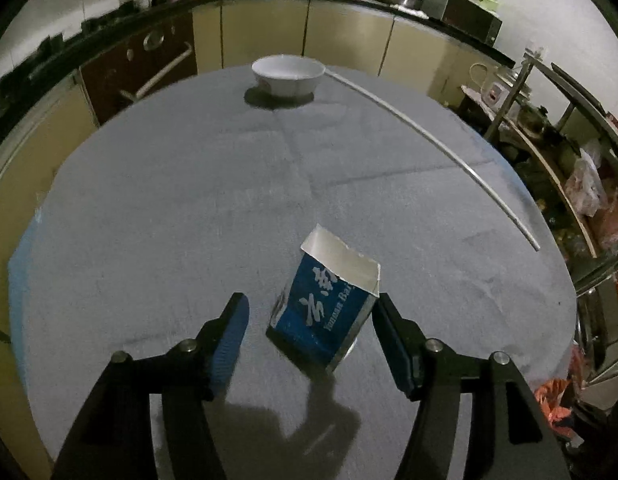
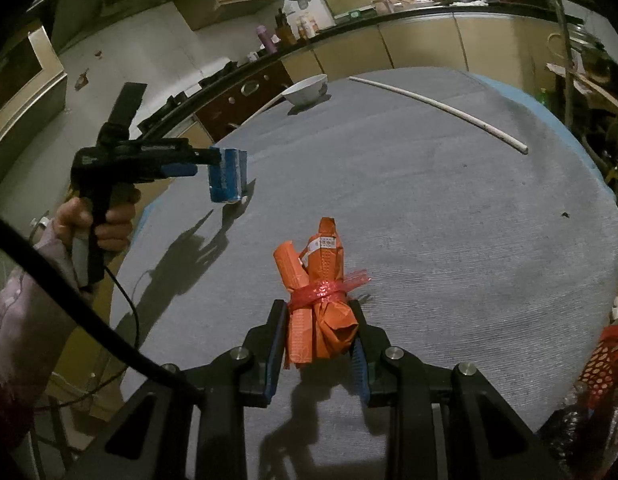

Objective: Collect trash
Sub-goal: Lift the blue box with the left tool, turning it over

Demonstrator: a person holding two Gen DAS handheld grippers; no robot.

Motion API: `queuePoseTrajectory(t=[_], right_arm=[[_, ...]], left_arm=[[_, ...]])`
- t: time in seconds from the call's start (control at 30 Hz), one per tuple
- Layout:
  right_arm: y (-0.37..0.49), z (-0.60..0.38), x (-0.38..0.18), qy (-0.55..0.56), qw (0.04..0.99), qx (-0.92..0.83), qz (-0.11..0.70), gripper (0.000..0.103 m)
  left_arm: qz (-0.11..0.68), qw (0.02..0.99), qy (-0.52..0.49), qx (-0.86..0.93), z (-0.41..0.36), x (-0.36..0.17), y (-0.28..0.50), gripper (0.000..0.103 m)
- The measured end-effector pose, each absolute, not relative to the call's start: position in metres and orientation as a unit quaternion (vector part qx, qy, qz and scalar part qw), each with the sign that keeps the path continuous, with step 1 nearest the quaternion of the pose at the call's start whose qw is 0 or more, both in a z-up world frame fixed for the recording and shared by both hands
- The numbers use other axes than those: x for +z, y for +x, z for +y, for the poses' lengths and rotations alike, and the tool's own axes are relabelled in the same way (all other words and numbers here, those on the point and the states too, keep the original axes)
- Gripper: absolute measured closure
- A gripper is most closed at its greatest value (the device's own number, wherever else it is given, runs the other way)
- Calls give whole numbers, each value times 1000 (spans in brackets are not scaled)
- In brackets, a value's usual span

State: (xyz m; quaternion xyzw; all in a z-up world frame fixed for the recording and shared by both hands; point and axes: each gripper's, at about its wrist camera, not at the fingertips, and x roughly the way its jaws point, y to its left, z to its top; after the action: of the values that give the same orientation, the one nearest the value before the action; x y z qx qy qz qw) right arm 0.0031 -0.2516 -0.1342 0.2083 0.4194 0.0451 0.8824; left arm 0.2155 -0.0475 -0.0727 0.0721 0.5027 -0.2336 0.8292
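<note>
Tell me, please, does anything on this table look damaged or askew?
Yes. The blue carton between the open fingers of the left gripper is damaged: its top is torn off with a jagged edge, and it leans to one side instead of standing straight. The white bowl looks intact and upright.

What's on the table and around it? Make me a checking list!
Surface: round table under a grey cloth, creased.
Job's things: blue carton, torn open, tilted; orange bundle tied with a red strip.
Clutter: white bowl at the far edge; long white stick.
Grippers: left gripper is open around the carton, with a gap on one side; right gripper is closed on the bundle.
Cables: thick black cable near the right gripper.
Surroundings: kitchen counter with bottles and pots; rack; red net.
</note>
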Motion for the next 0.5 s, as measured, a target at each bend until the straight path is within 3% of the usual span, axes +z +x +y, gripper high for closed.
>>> queuePoseTrajectory(t=[0.5], right_arm=[[-7, -258, -131, 216, 884, 40, 412, 72]], left_arm=[[472, 851, 81, -215, -49, -79, 177, 38]])
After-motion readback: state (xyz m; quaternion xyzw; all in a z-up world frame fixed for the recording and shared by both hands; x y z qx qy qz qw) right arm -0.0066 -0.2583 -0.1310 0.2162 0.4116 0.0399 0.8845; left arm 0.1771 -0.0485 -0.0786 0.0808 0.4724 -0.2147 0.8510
